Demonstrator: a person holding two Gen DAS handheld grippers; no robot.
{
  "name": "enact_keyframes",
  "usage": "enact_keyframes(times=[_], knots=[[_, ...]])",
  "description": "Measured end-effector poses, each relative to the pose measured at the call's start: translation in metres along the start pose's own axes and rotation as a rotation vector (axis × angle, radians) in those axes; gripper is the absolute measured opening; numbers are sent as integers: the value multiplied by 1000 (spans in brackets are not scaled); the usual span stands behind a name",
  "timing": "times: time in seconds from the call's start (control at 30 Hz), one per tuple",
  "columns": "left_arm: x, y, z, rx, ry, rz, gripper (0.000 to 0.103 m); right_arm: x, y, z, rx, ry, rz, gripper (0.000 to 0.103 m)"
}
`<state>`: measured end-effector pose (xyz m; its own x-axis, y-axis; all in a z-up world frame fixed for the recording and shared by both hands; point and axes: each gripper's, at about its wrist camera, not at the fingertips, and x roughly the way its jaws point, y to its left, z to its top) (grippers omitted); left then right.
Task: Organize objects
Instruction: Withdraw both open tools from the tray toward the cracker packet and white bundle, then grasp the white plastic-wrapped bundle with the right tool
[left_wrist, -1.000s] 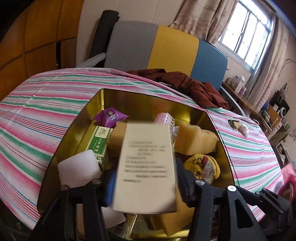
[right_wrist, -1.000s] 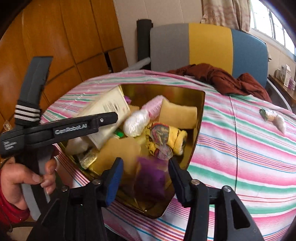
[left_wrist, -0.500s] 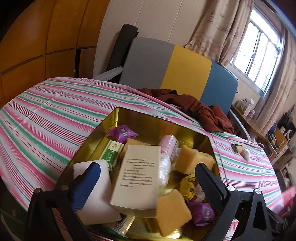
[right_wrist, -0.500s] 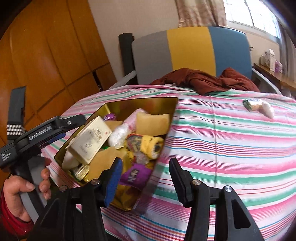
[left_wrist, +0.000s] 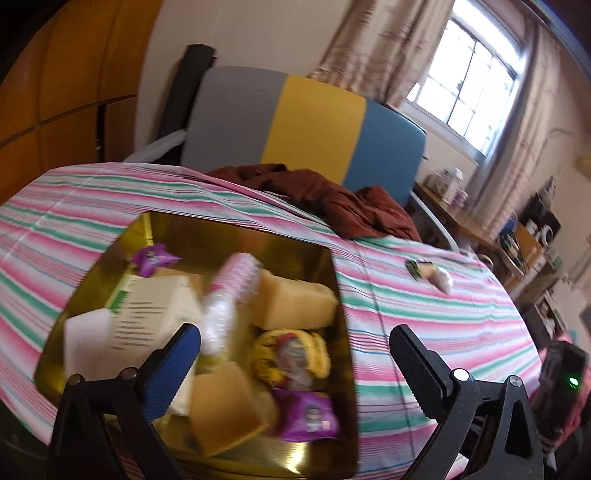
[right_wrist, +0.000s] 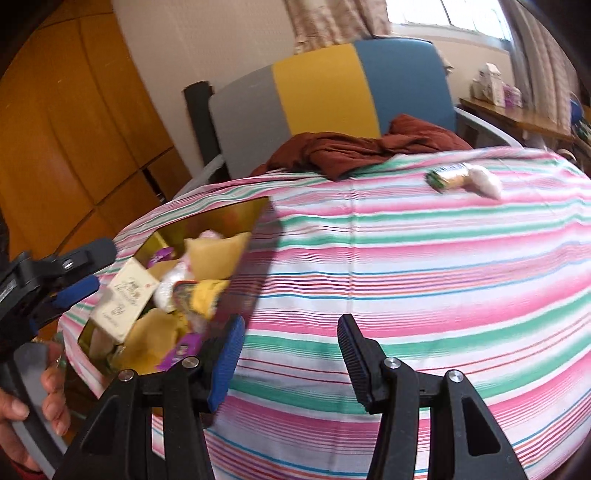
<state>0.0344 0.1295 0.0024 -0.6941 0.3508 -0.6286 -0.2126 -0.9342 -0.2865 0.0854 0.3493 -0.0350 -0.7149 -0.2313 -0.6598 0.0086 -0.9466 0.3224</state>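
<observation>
A gold tin (left_wrist: 236, 229) sits on the striped tablecloth (left_wrist: 424, 325), filled with a cream printed box (left_wrist: 155, 314), yellow sponges (left_wrist: 295, 302), a pink roll (left_wrist: 236, 273) and purple packets (left_wrist: 306, 413). My left gripper (left_wrist: 293, 347) hangs open wide above the tin's near right part, holding nothing. In the right wrist view the tin (right_wrist: 229, 218) lies at the left, with the left gripper (right_wrist: 86, 271) beside it. My right gripper (right_wrist: 291, 328) is open and empty over bare cloth just right of the tin. A green-gold packet (right_wrist: 448, 176) and a white lump (right_wrist: 484, 181) lie far right.
A dark red garment (left_wrist: 332, 199) is heaped at the table's far edge, against a grey, yellow and blue chair back (left_wrist: 306, 125). A person's hand (right_wrist: 48, 387) holds the left gripper's handle. A cluttered side desk (left_wrist: 480, 229) stands at the right, under the window.
The left gripper let go of the cream box, which now lies in the tin, opened wide and drew back. The right gripper dropped a purple packet into the tin and swung right over the cloth.
</observation>
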Motion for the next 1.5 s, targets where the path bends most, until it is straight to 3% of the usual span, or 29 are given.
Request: enact_keyframes(times=[0.5,0.8,0.97,1.33,1.5], knots=[[52,-95,-10,169,138,-92,103,11,-116,20,128,6,-151,53],[84,-131,-12,254,204,-87,103,36,-182,87,85,-14,-266,53],[101,-135,-9,244,229,-76,103,64,-216,129,68,-6,-326,53],[130,-142,4,254,261,-48,103,120,-238,161,-18,28,-302,53],[142,-155,12,265,267,-54,103,119,-246,164,17,2,-283,45]])
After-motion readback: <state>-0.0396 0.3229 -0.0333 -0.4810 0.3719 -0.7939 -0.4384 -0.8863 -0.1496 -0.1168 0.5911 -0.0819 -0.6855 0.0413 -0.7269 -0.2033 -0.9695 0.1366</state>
